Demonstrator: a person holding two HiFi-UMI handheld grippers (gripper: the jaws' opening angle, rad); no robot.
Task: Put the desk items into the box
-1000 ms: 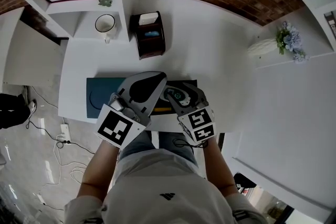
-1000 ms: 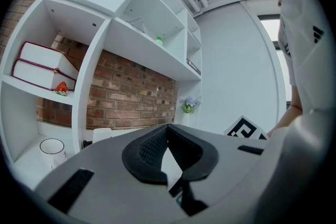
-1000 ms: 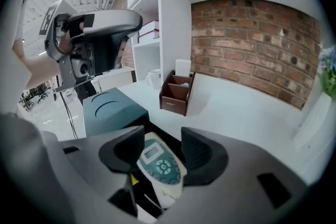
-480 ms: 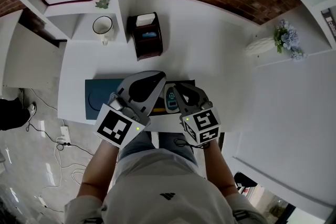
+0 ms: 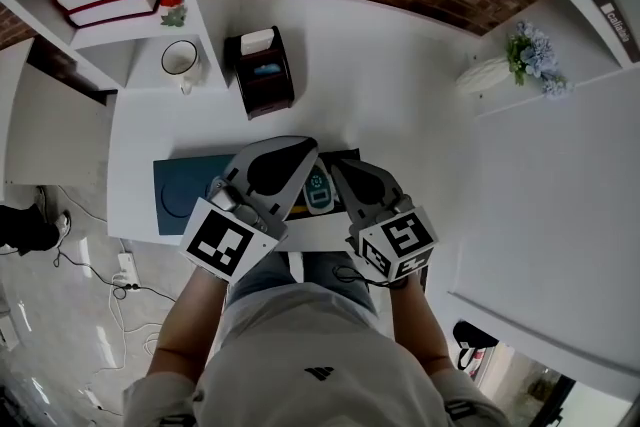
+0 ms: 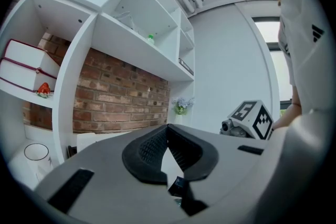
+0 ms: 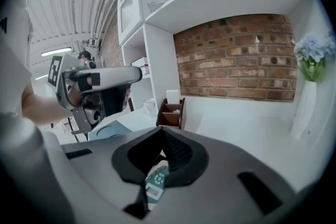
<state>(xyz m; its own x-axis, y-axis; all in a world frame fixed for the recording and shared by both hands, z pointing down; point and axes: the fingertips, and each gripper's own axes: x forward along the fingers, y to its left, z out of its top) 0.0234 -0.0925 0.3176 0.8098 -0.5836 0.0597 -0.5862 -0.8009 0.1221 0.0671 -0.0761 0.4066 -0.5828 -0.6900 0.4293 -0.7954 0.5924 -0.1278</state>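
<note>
While right fingers pinch teal gadget, left fingers closed, brown box holding perhaps notepaper

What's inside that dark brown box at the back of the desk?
The brown box holds a white block in one compartment and something blue in another; its walls hide anything deeper.

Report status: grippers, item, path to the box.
Left gripper shut, empty. Right gripper just closed on small teal-and-white plastic gadget. Dark brown wooden box ahead on white desk, nothing in the way.
</note>
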